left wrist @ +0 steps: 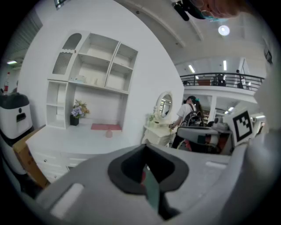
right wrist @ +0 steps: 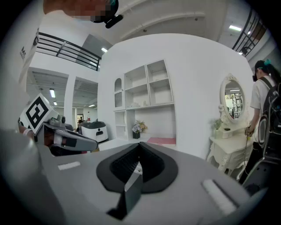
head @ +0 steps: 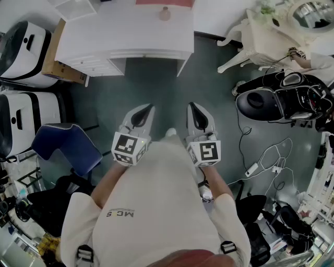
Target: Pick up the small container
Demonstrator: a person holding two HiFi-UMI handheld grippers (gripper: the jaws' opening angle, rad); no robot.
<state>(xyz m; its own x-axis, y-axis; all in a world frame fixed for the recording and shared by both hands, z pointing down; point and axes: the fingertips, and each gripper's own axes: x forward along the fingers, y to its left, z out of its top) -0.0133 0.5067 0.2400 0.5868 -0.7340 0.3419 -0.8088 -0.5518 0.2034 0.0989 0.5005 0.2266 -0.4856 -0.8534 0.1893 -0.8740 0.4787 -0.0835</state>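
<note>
The small container (head: 165, 13) is a pale pink pot standing on a red mat (head: 164, 2) at the back of the white desk (head: 130, 36). In the left gripper view the small container (left wrist: 109, 133) shows far ahead on the same mat. My left gripper (head: 147, 108) and right gripper (head: 192, 106) are held side by side in front of the person's chest, well short of the desk. Both are shut with nothing between the jaws. Seen from its own camera, the left gripper (left wrist: 147, 165) has its pads pressed together, and so does the right gripper (right wrist: 139, 154).
A white shelf unit (left wrist: 94, 70) rises behind the desk, with a flower pot (left wrist: 75, 115) on it. To the right stands a white vanity table (head: 271, 34) with a mirror, and a person (right wrist: 263, 110) at it. A blue chair (head: 68, 146), a black machine (head: 284, 96) and floor cables (head: 261, 156) flank me.
</note>
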